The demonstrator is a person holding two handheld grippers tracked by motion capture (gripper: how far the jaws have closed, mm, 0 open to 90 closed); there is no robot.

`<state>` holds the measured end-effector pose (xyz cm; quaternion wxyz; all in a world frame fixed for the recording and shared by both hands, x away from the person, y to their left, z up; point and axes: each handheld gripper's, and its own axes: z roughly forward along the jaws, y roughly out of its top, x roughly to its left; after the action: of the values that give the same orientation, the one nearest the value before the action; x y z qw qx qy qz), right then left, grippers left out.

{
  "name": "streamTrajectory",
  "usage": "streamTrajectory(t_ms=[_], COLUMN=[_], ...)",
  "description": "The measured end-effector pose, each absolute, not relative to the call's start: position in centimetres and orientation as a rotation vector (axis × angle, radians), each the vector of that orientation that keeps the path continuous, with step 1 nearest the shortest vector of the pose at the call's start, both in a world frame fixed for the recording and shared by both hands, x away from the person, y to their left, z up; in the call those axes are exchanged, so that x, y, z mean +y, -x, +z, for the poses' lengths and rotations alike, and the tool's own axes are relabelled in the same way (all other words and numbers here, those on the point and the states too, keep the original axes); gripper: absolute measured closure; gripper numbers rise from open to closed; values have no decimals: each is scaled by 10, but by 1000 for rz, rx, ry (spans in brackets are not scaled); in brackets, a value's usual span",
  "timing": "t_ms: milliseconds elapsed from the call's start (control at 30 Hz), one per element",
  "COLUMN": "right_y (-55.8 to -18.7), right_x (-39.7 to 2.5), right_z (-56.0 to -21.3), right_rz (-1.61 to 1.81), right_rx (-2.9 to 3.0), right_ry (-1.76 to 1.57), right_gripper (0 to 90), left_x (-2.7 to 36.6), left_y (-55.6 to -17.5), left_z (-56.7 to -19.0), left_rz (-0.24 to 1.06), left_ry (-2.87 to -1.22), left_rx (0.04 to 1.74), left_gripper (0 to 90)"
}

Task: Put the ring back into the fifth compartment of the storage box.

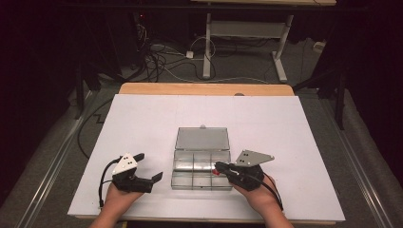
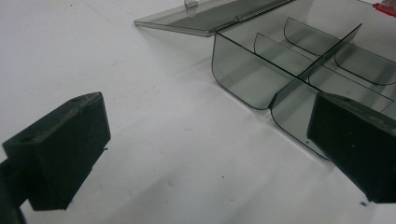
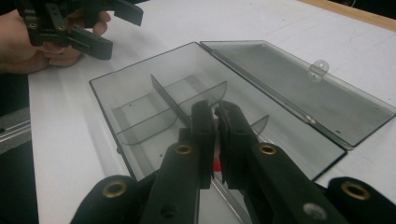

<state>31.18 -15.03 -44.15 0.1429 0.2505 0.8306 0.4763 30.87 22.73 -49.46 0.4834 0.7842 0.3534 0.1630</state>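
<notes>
Sitting mid-table, lid flat behind: clear divided box (image 1: pixel 201 167). Hovering over its right end, right gripper (image 3: pixel 215 122) with jaws nearly together, possibly pinching something red. Waiting alongside, left gripper (image 1: pixel 151 167), jaws apart. Lowering slowly, centring above one compartment before releasing.

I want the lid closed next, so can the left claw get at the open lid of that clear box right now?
Probably yes. The left claw is open beside the clear box, and the lid lies flat behind it with bare white table between. The right claw sits over the box's right side, away from that path.
</notes>
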Motion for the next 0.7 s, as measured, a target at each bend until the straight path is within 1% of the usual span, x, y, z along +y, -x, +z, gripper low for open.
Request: streamTrajectory(t_ms=[700], right_y=[-309], right_x=[-120], right_z=[-452], right_rz=[1349], right_rx=[2465], right_ry=[-645], right_gripper=[872], left_x=[227], left_y=[-308], left_z=[-495], left_rz=[395], left_ry=[-1910], left_rx=[855], left_gripper=[0])
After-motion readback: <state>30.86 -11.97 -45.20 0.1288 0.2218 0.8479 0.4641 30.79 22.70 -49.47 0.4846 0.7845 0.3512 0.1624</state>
